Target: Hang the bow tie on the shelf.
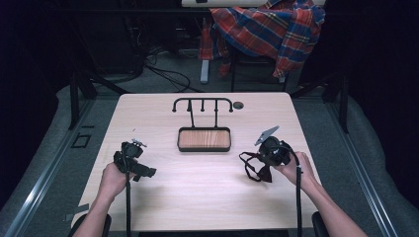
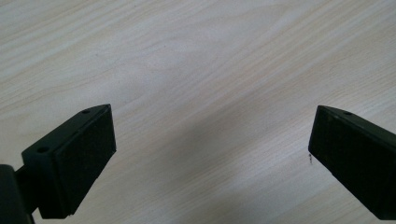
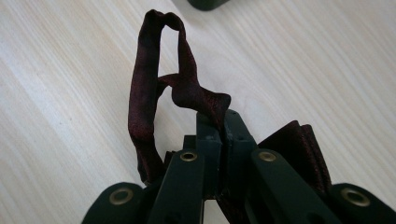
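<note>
Gripping done on the right side: right gripper (image 3: 219,123) has its jaws pinched together on the dark red bow tie (image 3: 154,93), clamped on the band near the bow. Bow part (image 3: 299,144) bunches beside the jaws, and the strap loop sticks out past the tips. In the high view the right gripper (image 1: 264,160) sits just off the right-hand part of the table (image 1: 197,192), with the bow tie (image 1: 254,168) dangling from it toward the middle; can't tell if the low end touches the wood.

Left gripper (image 2: 210,140): jaws wide apart, nothing between them, just bare tabletop. In the high view the left gripper (image 1: 136,165) idles at the near left, well apart from the tie.

Farther back, centre: rack with a wooden tray base (image 1: 204,139) and a hook bar (image 1: 202,102) on top. All hooks bare.

My read: pickup is complete; carry to the rack and hanging the loop on a hook are not yet done. Early stage.
</note>
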Tool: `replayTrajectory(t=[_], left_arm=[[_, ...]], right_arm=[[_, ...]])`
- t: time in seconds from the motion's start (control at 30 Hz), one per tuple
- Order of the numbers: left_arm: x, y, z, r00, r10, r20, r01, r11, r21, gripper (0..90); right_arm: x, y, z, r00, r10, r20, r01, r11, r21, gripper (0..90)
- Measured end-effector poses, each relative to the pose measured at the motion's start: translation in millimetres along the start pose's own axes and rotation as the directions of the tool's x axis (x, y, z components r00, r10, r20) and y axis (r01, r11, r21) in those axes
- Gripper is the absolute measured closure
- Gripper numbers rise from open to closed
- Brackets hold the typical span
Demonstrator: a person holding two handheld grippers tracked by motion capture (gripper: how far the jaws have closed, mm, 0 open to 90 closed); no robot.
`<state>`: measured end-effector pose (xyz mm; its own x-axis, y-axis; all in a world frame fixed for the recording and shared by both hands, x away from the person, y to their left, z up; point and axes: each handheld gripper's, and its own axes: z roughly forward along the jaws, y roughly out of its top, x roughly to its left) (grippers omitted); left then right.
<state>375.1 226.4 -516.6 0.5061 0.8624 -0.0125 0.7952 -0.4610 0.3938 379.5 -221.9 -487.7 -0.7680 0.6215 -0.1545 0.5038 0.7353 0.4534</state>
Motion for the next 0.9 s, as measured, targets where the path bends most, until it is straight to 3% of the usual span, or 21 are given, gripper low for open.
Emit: replayTrajectory(t=[0.2,0.57,0.9], left_arm=[[-0.8,0.5,0.3,1.0000,0.001,0.003,-0.001,1.0000,0.002,0.8],[-1.5,0.6,0.5,1.0000,0.001,0.004,-0.001,1.0000,0.000,0.8],[-1.0,0.3,0.5,1.0000,0.002,0.005,-0.002,1.0000,0.003,0.8]], right_arm=[[1.2,2.1,-5.9,0.9998,0.011,0.018,-0.011,0.999,-0.048,87.4],[4.0,5.3,-11.1,0.9988,0.004,0.048,-0.002,0.999,-0.049,87.5],[9.3,19.6,-14.3,0.9969,-0.022,0.076,0.027,0.997,-0.070,87.5]])
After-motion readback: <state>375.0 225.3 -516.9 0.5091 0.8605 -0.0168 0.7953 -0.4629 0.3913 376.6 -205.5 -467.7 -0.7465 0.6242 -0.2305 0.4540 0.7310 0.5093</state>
